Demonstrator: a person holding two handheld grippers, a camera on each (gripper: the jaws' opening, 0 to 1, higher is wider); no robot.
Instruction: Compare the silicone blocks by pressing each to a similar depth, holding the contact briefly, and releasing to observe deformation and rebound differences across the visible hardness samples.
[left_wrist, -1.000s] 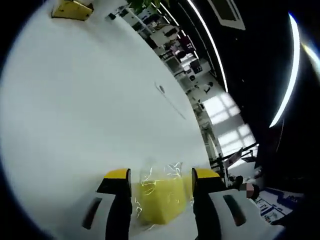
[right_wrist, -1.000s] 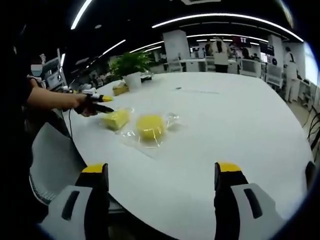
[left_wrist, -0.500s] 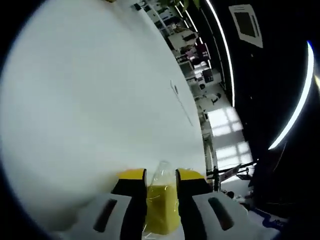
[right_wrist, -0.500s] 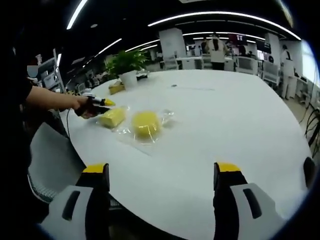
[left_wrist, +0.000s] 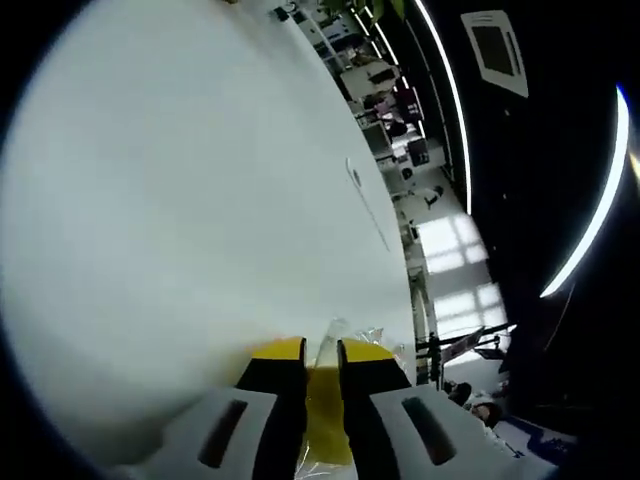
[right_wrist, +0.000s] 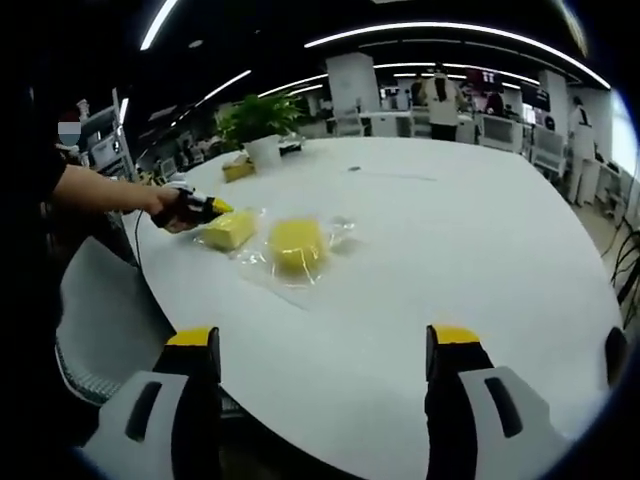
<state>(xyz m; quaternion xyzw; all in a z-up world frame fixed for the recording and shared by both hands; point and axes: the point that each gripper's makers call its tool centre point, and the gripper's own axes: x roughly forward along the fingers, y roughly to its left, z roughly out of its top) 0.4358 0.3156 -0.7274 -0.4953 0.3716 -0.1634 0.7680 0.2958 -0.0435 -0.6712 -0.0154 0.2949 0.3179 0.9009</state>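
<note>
A big round white table (right_wrist: 470, 250) took up most of both views, and its near edge was cut off behind the right gripper's jaws. Far across the table from the jaws, near its left edge, lay two yellow silicone blocks. The round block (right_wrist: 296, 243) sat in a clear plastic bag (right_wrist: 330, 240), and the shiny wrap made its edges hard to see. Just to the left of it on the table was the square block (right_wrist: 229, 230), also in clear wrap. The left gripper (right_wrist: 205, 208) reached in from the left edge of the table, held by a person's hand (right_wrist: 165, 208), and its yellow tips were at the square block. In the left gripper view, the left gripper (left_wrist: 321, 352) had its jaws almost together, squeezing the square block (left_wrist: 322, 430) between them. Most of the block was hidden by the jaws, so only a thin yellow strip showed, with a bit of crinkled wrap (left_wrist: 335, 335) poking up above the tips. The right gripper (right_wrist: 325, 345) hung above the near edge of the table, well apart from both blocks, with its jaws wide apart and nothing in them. A green plant in a white pot (right_wrist: 262, 125) stood at the far side of the table, and the small yellow thing (right_wrist: 238, 167) beside it was too small to make out.
</note>
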